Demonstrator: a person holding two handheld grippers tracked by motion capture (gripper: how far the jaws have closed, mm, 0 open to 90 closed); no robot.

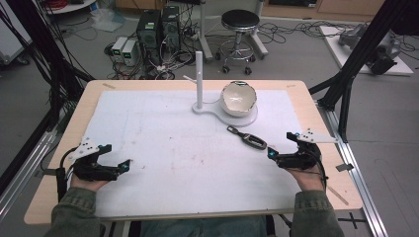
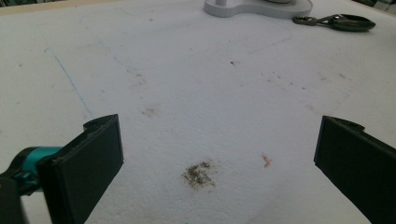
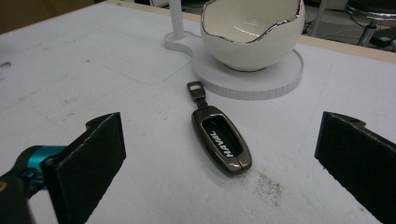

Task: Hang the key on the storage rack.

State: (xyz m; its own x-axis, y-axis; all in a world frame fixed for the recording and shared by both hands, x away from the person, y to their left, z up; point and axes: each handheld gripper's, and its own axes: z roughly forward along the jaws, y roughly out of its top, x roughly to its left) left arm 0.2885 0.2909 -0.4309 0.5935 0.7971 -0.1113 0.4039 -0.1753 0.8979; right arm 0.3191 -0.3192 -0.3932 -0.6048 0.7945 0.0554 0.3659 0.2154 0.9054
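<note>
Nearest the person, both forearms in olive sleeves enter over the near table edge. The left gripper point(image 1: 112, 159) rests at the near left of the white mat point(image 1: 163, 148), jaws spread wide apart with nothing between them; in the left gripper view the mat under it is bare except for a dark smudge point(image 2: 198, 173) and a small orange fleck point(image 2: 266, 161). The right gripper point(image 1: 282, 144) sits at the near right, jaws likewise wide apart and holding nothing, pointed toward the key fob point(image 3: 220, 139), which lies flat on the mat just beyond its jaws and apart from them, with open mat between. The key fob is a long dark metallic-brown case with a recessed window carrying the word HAVAL, and a small strap loop at its far end; a faint grey scuff marks the mat by its near end. Nothing stands between the right gripper and the fob. Farther off, just beyond the loop, stands a white stand point(image 3: 261, 81) with a round base plate and a thin upright post point(image 1: 199, 79) to the left. On the plate sits a white eggshell-shaped bowl point(image 3: 252, 39) with a jagged silvery rim; its inside looks empty. Beyond the table, on the floor: a black stool point(image 1: 239, 22), computer towers point(image 1: 158, 27), and loose cables.
</note>
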